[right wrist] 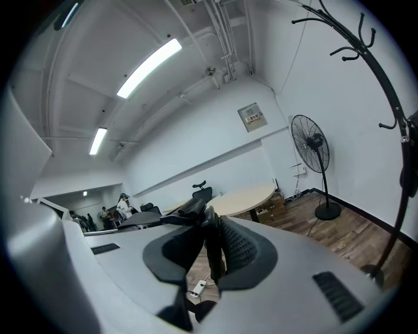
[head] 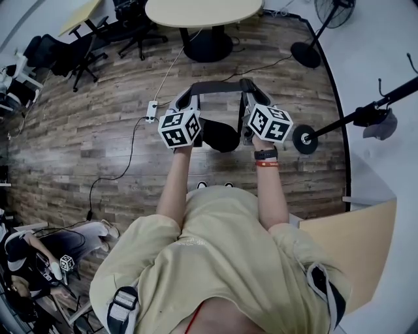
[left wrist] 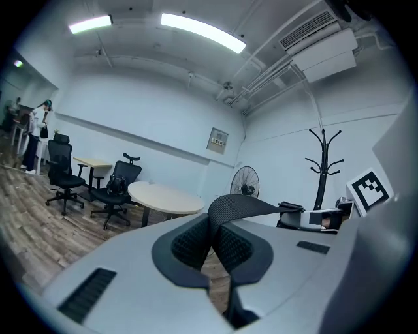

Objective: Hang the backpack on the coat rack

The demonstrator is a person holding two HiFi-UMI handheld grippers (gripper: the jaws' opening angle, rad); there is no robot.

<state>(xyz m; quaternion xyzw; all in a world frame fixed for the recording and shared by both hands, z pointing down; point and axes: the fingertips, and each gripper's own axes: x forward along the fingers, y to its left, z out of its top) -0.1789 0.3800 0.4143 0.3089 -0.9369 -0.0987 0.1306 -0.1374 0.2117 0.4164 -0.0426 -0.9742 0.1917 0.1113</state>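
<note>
A black backpack (head: 221, 136) hangs in front of me above the wooden floor, carried by its grey-black strap (head: 215, 85). My left gripper (head: 186, 98) is shut on the left end of that strap; in the left gripper view the mesh strap (left wrist: 241, 205) runs from between the pads over to the right gripper. My right gripper (head: 247, 94) is shut on the other end, and the strap (right wrist: 196, 209) stands pinched between its pads. The black coat rack (head: 366, 114) rises at my right, with its round base (head: 305, 139) close to the right gripper. Its hooks (right wrist: 353, 39) show high in the right gripper view.
A round beige table (head: 202, 10) stands ahead, with office chairs (head: 85, 52) to its left. A floor fan (head: 313, 45) is at the back right. A power strip with its cable (head: 151, 111) lies on the floor. A wooden desk corner (head: 353, 241) is at my right.
</note>
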